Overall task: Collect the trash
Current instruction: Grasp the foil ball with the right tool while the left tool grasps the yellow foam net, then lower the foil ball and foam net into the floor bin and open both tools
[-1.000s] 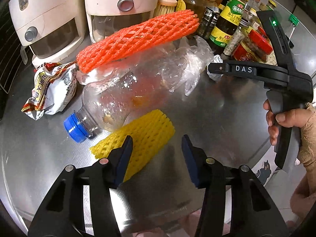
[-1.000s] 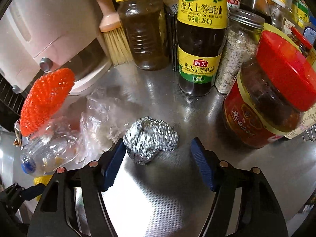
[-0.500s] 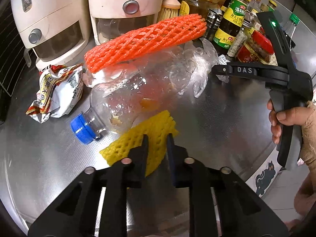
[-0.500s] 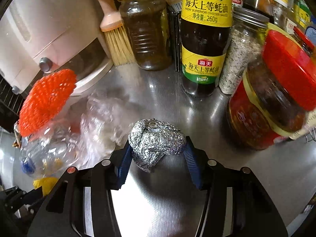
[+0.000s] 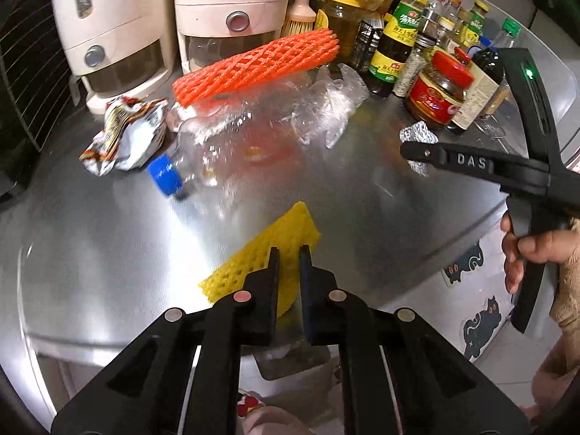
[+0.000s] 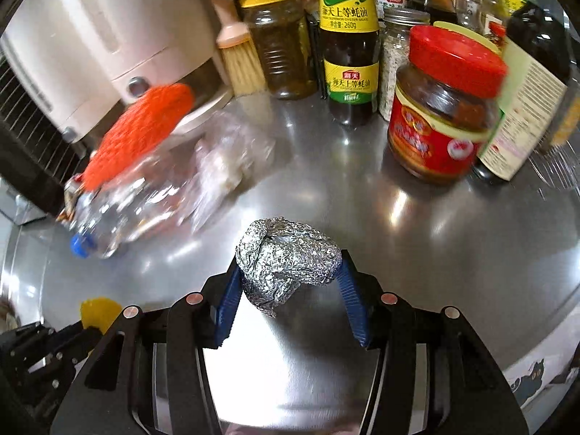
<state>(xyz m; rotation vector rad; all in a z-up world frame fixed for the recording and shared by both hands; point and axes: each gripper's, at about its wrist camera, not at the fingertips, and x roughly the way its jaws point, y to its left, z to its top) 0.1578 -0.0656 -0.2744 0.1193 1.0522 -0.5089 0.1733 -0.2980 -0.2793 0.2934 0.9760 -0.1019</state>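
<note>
A second ago both pairs of tongs stood open over the steel counter [image 5: 108,239]; now each has a piece of trash. Farthest left, the crumpled snack wrapper [image 5: 125,132] lies untouched near the counter's back left, in front of the pale appliances [image 5: 170,25]. Next to it the clear bottle with the blue cap [image 5: 214,152] and the orange foam net [image 5: 253,65] resting on it stay mid-counter, with crumpled clear plastic [image 5: 333,105] beside them. Toward the counter's front edge, the left gripper [image 5: 289,253] is closing, its jaws already pinching the yellow foam net [image 5: 268,250], which has come away from the bottle it lay against. On the right, the right gripper [image 6: 288,272] has clamped its blue pads on the foil ball [image 6: 286,257], pulled back from the sauce jars [image 6: 442,105] toward the front edge. Two items look secured, so carrying them off to a bin seems next; the bottle, orange net, plastic and wrapper remain to collect.
</note>
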